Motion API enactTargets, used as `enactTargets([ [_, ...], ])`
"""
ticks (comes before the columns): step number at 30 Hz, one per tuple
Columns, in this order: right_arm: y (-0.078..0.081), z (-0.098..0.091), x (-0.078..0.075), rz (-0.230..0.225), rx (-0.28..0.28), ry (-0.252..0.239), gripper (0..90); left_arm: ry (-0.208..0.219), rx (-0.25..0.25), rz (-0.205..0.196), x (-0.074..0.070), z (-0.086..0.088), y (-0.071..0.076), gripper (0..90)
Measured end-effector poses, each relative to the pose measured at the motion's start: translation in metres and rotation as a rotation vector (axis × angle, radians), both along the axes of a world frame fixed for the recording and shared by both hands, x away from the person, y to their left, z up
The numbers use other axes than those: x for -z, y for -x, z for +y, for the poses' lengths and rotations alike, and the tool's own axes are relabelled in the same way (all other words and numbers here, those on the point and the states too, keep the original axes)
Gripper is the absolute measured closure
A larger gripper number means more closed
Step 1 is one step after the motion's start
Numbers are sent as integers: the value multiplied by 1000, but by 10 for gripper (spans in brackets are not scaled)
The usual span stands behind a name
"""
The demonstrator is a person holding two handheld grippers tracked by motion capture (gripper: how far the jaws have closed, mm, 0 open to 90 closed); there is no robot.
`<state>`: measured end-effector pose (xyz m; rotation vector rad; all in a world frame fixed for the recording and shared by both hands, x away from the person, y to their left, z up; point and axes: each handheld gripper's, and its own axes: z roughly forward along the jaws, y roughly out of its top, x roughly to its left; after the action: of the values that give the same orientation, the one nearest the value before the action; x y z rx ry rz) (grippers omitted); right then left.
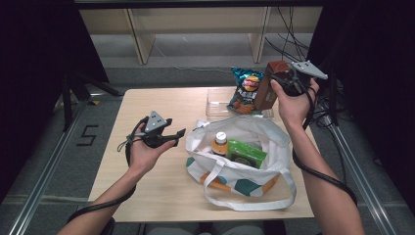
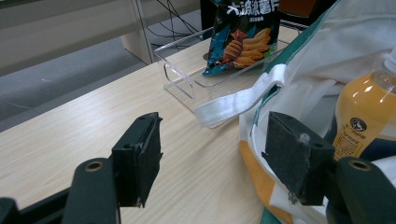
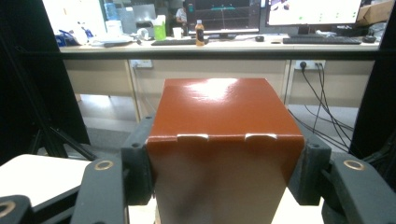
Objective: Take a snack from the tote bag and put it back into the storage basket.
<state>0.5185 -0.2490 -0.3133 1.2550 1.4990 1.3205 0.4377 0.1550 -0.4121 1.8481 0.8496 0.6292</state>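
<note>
A: How are the hands posed?

B: The right gripper point(image 1: 288, 81) is raised above the table's point(image 1: 147, 147) far right corner, clamped on one brown carton point(image 3: 224, 140). The left gripper point(image 2: 210, 158) is held palm-up near the left edge, jaws apart, holding nothing.

A: And the count?

B: One tote bag point(image 1: 254, 132) holding one orange bottle point(image 1: 220, 143) and one green packet point(image 1: 246, 153); one snack bag point(image 1: 246, 90) in one clear tray point(image 2: 182, 74).
</note>
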Motion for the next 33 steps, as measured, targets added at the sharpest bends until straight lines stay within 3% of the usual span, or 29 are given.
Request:
enactTargets([
  [9,-8,3,11,23,32,4,398,1,5,-2,0,1,0,353],
  [10,-10,4,13,38,40,-12,398,5,4,1,0,1,0,353],
  [15,-14,3,17,29,43,4,398,-2,1,1,0,1,0,353],
  [33,-24,5,33,61,71,6,397,-1,3,0,1,0,0,353],
])
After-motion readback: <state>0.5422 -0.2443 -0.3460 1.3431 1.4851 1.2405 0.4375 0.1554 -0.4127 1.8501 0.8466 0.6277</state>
